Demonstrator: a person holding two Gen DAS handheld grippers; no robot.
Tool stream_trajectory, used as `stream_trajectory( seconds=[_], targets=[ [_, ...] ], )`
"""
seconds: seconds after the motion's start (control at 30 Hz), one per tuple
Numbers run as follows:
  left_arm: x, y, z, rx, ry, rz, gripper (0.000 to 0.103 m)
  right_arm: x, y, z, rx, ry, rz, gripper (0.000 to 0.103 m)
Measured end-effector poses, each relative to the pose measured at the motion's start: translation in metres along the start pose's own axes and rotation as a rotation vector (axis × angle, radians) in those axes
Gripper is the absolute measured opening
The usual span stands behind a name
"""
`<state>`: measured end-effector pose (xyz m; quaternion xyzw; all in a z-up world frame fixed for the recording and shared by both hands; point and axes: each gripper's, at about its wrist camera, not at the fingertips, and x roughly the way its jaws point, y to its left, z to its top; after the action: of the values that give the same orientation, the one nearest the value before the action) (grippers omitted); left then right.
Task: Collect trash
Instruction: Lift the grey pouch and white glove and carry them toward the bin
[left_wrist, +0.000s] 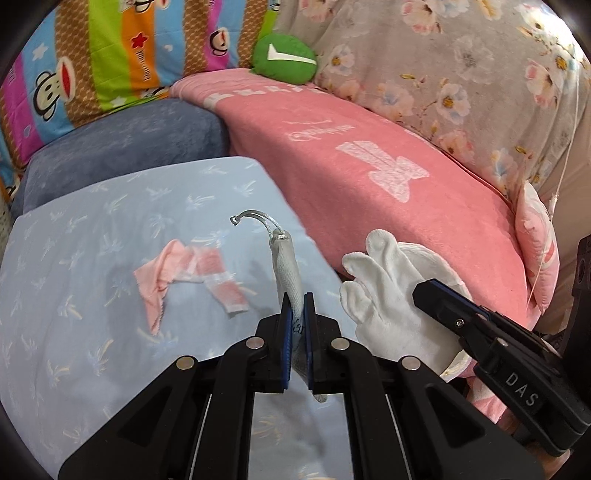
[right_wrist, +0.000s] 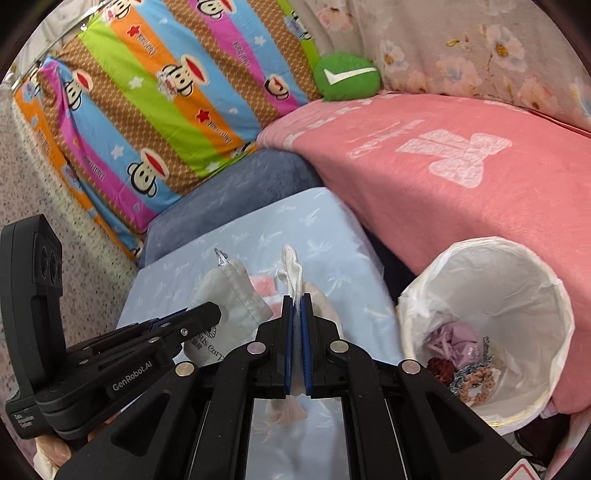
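Observation:
My left gripper (left_wrist: 298, 297) is shut on a grey drawstring pouch (left_wrist: 287, 264) and holds it above the light blue cushion (left_wrist: 92, 277). The pouch also shows in the right wrist view (right_wrist: 232, 299), held by the left gripper (right_wrist: 216, 314). My right gripper (right_wrist: 297, 299) is shut on a white glove (right_wrist: 291, 267); the glove shows in the left wrist view (left_wrist: 384, 288) with the right gripper (left_wrist: 424, 291). A pink torn wrapper (left_wrist: 188, 280) lies on the cushion. A bin with a white liner (right_wrist: 491, 325) stands at right, holding some trash.
A pink blanket (left_wrist: 369, 166) covers the bed to the right. A dark blue cushion (left_wrist: 129, 147), a striped monkey-print pillow (right_wrist: 155, 103), a green plush (left_wrist: 284, 55) and a floral quilt (left_wrist: 461, 74) lie behind.

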<state>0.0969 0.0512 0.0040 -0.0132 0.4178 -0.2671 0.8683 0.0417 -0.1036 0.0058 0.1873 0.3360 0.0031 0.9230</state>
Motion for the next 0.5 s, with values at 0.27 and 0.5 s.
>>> stream_trajectory(
  seconds=[0.27,0.5],
  targets=[
    [0.006,-0.046,0.008,0.082,-0.006,-0.04,0.006,-0.032,-0.042,0.01,0.066,-0.07,-0.049,0.005],
    [0.015,-0.085,0.012,0.15,0.001,-0.079,0.006,-0.055,-0.08,0.011,0.117,-0.111,-0.094,0.005]
  ],
)
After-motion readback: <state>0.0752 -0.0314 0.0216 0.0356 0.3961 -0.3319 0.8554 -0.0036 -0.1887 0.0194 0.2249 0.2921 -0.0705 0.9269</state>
